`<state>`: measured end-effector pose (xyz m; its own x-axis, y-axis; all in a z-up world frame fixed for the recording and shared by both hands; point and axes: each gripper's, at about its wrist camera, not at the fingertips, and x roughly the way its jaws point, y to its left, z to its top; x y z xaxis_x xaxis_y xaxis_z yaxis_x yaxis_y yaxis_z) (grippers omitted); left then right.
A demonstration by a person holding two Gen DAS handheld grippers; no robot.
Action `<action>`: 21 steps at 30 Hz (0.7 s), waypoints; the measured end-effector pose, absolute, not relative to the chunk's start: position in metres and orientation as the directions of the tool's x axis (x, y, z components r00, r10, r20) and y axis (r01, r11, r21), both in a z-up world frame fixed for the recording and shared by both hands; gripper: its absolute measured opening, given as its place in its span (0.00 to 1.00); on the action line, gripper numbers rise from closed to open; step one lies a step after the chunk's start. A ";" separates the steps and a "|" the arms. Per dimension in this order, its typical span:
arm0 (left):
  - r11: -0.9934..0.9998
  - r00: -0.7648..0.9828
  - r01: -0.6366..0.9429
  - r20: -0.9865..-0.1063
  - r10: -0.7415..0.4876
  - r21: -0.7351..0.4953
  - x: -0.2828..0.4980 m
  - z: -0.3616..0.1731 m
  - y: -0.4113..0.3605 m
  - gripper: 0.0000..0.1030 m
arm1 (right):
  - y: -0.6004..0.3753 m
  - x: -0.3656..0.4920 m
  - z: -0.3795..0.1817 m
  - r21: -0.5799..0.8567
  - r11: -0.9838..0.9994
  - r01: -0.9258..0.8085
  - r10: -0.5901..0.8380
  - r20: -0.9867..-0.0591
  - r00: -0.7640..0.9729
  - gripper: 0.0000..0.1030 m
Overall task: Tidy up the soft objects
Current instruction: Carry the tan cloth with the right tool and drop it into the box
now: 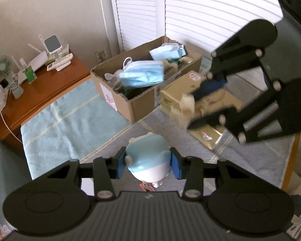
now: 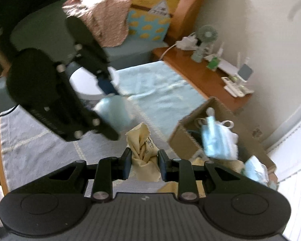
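Pale blue and grey towelling cover [image 1: 66,118] spread over the bed-like surface; all the task items sit on or above it.

Wooden side shelf [image 1: 44,88] runs along the cover's far-left edge, carrying a small white desk fan [image 1: 2,66], a white router with antennas [image 1: 38,60] and chargers.

Open brown cardboard box [image 1: 142,100] stands on the cover toward the far edge, near the white slatted shutters [image 1: 200,10]. Inside it: light blue pleated face masks [image 1: 142,73], several, piled loosely on darker items too jumbled to identify.

Smaller tan cardboard carton [image 1: 176,98] lies just beside the box's right side, touching or nearly touching it; blur prevents telling which.

Left gripper [image 1: 148,161]: jaws pinching a round pale blue and white plush toy [image 1: 148,156], blue pads pressed against its two sides. Toy is lifted above the cover's near part, short of the box.

Right gripper [image 2: 144,161]: jaws pinching a crumpled cream-yellow cloth pouch [image 2: 142,150] with dark printed characters. In the left wrist view it hangs over the tan carton, motion-blurred. The brown box with masks lies to its right in its own view.
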<state>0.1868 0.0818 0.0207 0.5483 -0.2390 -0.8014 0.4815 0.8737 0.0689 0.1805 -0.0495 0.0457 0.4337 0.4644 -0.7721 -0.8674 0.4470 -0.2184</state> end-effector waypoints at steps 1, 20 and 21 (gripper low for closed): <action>0.874 0.550 0.482 -0.799 -0.243 0.066 0.186 0.021 0.082 0.42 | -0.053 0.183 0.049 -0.221 0.462 -0.859 0.462 -0.767 0.446 0.31; 0.874 0.575 0.484 -0.766 -0.285 0.038 0.184 0.028 0.082 0.42 | -0.087 0.335 0.056 -0.170 0.727 -0.665 0.350 -0.742 0.571 0.34; 0.874 0.575 0.485 -0.766 -0.287 0.037 0.186 0.028 0.082 0.42 | -0.087 0.341 0.054 -0.171 0.738 -0.652 0.340 -0.741 0.579 0.38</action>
